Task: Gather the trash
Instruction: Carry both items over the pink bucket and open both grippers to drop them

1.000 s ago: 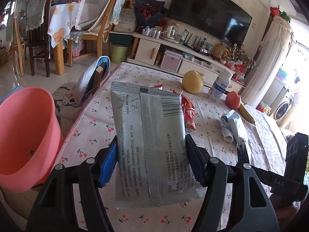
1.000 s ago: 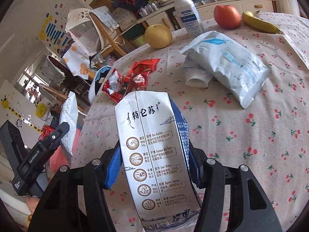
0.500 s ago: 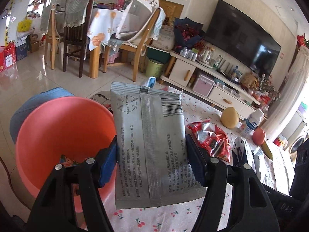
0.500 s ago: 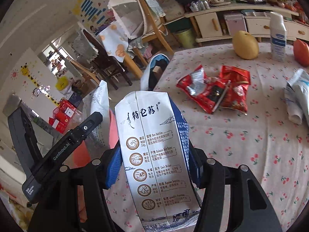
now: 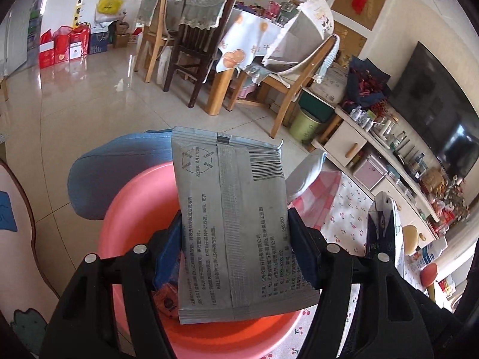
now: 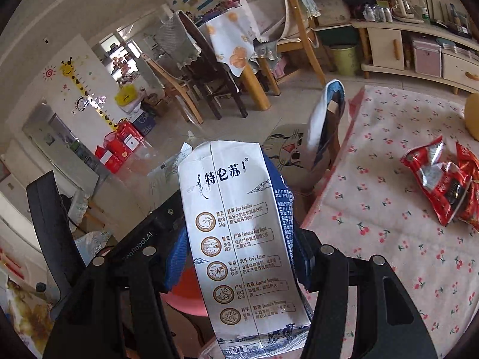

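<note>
The left gripper [image 5: 236, 239] angled down over the pink bin [image 5: 134, 206], its jaws clamped on a grey packet [image 5: 230, 218] standing upright between them. The right gripper [image 6: 239, 248], likewise tilted down beside the table [image 6: 389, 209], gripped a milk carton [image 6: 239, 233] between its pads.

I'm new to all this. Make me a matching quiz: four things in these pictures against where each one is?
Things:
1. grey packet
2. milk carton
3. red snack wrappers
4. pink bin

Places:
A. lying on the cherry-print tablecloth
B. clamped in the left gripper
C. under the grey packet
D. clamped in the right gripper

Pairs: 1-B, 2-D, 3-A, 4-C
</note>
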The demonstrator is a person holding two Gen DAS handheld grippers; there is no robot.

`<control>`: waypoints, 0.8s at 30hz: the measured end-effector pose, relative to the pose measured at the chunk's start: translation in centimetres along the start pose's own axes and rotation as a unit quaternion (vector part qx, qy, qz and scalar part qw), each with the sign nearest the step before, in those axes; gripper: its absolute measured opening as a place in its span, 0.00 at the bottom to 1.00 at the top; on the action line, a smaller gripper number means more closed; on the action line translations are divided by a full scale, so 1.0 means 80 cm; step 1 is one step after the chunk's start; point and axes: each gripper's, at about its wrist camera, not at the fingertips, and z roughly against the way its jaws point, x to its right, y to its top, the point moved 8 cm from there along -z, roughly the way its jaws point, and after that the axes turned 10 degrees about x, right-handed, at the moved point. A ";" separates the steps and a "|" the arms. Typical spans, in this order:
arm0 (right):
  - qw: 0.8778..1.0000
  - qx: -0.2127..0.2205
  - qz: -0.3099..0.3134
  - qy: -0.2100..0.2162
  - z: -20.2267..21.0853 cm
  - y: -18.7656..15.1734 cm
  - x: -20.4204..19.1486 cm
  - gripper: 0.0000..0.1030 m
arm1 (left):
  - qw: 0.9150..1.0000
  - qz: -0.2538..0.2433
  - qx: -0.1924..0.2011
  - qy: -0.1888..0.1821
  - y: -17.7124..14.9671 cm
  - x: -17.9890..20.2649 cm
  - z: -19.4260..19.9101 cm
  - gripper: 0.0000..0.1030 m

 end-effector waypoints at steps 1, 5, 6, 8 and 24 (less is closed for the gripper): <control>1.000 -0.002 0.001 0.001 -0.008 0.001 -0.004 0.58 | 1.000 0.006 -0.002 0.007 0.002 -0.008 -0.003 0.65; 1.000 -0.008 0.005 0.001 -0.032 0.000 -0.013 0.58 | 0.999 0.026 -0.016 0.025 0.005 -0.033 -0.013 0.65; 1.000 -0.010 0.006 -0.001 -0.038 -0.001 -0.014 0.58 | 0.999 0.031 -0.019 0.028 0.006 -0.039 -0.016 0.66; 1.000 -0.015 0.008 -0.002 -0.050 -0.003 -0.015 0.58 | 0.998 0.038 -0.024 0.033 0.007 -0.045 -0.021 0.66; 0.998 0.049 0.027 -0.042 -0.028 -0.003 0.001 0.80 | 0.998 0.048 0.008 0.050 0.010 -0.059 -0.019 0.80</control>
